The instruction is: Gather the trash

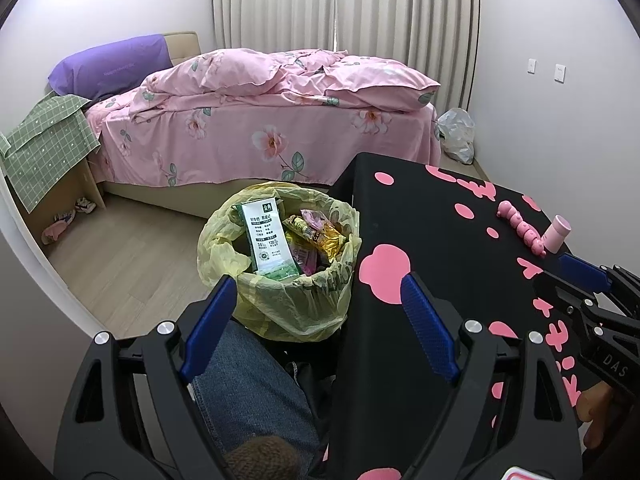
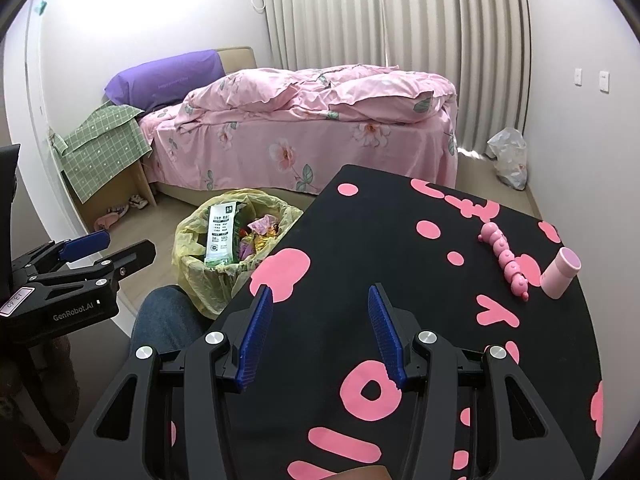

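Hovering over the black-and-pink worktop (image 2: 352,240), both tongs are empty: the right tongs (image 2: 322,332) stand wide apart w/ nothing between the blue pads, and the left tongs (image 1: 320,328) are likewise spread, aimed over the worktop's edge toward the bin. Judging by how things lie, the task looks mostly done: the bin w/ yellow liner bag (image 1: 280,280), on the floor at approx 9 o'clock of the worktop and just beside its edge, already holds trash — a white-and-green milk carton (image 1: 266,238) upright against the near wall, a gold snack wrapper (image 1: 320,236) at its 3 o'clock, and pink wrappers underneath, too jumbled to sort out. No loose trash shows on the worktop; only a pink segmented toy (image 2: 506,258) and a pink cylinder container (image 2: 560,272) lie near its 2 o'clock rim, close together, and whether either counts as trash I can't tell. A crumpled white plastic bag (image 2: 508,156) sits on the floor by the curtain, well apart — possibly what's left to gather.
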{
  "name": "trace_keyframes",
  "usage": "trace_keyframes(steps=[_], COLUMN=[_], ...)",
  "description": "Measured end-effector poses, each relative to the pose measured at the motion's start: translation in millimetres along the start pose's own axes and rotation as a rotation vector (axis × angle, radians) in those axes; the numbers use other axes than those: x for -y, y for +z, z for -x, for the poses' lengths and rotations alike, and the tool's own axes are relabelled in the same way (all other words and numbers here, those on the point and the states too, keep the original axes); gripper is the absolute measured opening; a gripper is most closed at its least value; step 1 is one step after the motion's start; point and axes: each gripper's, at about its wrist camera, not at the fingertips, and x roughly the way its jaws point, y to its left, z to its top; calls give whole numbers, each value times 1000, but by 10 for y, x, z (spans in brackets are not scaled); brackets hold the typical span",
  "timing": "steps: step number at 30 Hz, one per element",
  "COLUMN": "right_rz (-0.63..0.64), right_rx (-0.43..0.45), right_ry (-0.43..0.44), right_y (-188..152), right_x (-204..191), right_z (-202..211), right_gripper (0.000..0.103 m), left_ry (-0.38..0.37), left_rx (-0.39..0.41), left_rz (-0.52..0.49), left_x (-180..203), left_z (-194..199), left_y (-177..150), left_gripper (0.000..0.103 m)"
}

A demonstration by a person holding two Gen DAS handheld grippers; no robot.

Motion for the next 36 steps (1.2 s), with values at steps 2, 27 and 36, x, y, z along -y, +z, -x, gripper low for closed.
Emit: trace_keyframes(steps=[2, 27, 36], right_rz=[-3, -3, -3], right_rx=[0, 7, 6], right_ry=[0, -10, -10], right_y=[0, 12, 10], right_x=[0, -27, -31], right_z=[-1, 20, 19], right_gripper=[47, 47, 47], left_ry=[0, -1, -5], left_rx=[0, -3, -8], left_rz=[3, 1, 3], left_x=[3, 0, -1], left_z=[-1, -7, -26], left_y=[0, -9, -42], left_gripper=[80, 80, 80])
